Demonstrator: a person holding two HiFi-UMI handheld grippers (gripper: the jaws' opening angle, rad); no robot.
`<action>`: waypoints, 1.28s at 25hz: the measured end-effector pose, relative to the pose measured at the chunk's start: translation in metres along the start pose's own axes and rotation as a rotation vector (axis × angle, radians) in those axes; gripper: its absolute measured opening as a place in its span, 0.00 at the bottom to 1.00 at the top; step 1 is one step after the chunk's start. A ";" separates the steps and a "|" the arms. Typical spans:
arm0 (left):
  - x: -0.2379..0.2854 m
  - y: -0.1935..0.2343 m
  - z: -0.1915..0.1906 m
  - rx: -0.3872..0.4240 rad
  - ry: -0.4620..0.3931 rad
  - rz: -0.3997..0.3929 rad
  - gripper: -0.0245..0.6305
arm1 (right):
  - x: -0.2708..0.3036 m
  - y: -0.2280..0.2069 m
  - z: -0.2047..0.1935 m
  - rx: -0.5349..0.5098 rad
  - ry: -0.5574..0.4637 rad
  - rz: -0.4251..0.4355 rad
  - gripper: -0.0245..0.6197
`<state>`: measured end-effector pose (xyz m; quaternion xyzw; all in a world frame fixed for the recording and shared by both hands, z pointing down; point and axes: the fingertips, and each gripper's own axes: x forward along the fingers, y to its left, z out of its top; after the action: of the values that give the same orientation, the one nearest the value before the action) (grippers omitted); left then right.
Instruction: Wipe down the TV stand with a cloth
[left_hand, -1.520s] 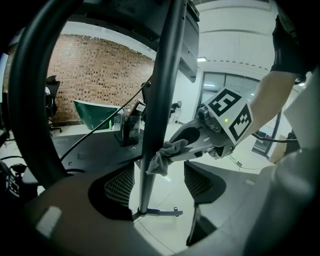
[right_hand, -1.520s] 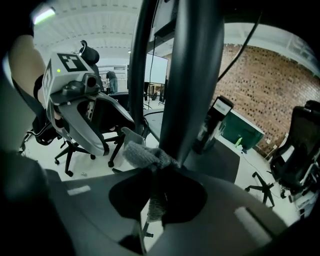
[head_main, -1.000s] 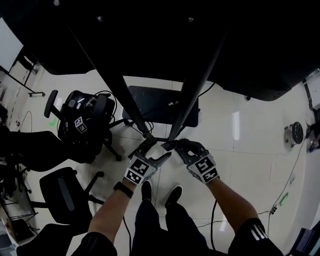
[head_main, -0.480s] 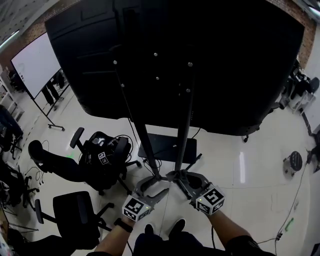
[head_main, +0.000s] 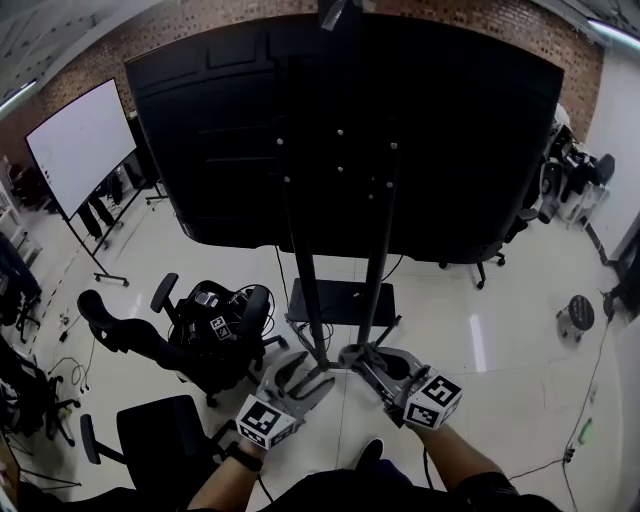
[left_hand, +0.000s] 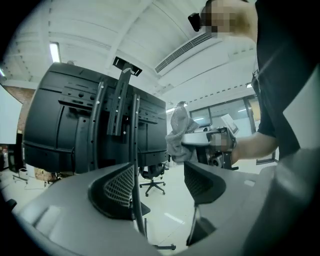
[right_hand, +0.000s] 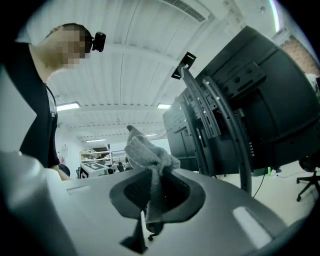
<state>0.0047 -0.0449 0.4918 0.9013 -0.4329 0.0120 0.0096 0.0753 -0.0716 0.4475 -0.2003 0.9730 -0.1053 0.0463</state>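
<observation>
The TV stand carries a large black screen (head_main: 340, 130), seen from the back, on two dark posts (head_main: 305, 290) over a flat base plate (head_main: 340, 300). My right gripper (head_main: 362, 362) is low beside the right post and is shut on a crumpled grey cloth (right_hand: 150, 165). That cloth sticks up from the jaws and also shows in the left gripper view (left_hand: 179, 135). My left gripper (head_main: 305, 378) is open at the foot of the left post. In its own view that thin post (left_hand: 132, 170) runs down close to its left pad (left_hand: 117, 187).
Black office chairs (head_main: 210, 325) stand at the left, one (head_main: 150, 435) near my left arm. A whiteboard (head_main: 80, 140) on wheels is at the far left. At the right are a round stool (head_main: 578, 315), more chairs (head_main: 565, 170) and a floor cable (head_main: 560, 460).
The head view has tilted up, so the whole screen back now shows instead of only its lower edge. Both grippers stay by the posts' feet, lower in the frame.
</observation>
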 end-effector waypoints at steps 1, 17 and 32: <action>-0.012 -0.003 0.003 0.012 -0.007 -0.006 0.55 | 0.000 0.011 0.000 0.001 -0.001 -0.012 0.09; -0.139 -0.053 0.050 -0.010 -0.089 -0.159 0.54 | -0.050 0.151 -0.009 -0.036 -0.035 -0.217 0.09; -0.156 -0.085 0.069 -0.005 -0.111 -0.113 0.53 | -0.083 0.180 0.012 -0.127 -0.048 -0.187 0.09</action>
<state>-0.0250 0.1279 0.4180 0.9236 -0.3812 -0.0394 -0.0115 0.0846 0.1207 0.3991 -0.2952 0.9533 -0.0426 0.0467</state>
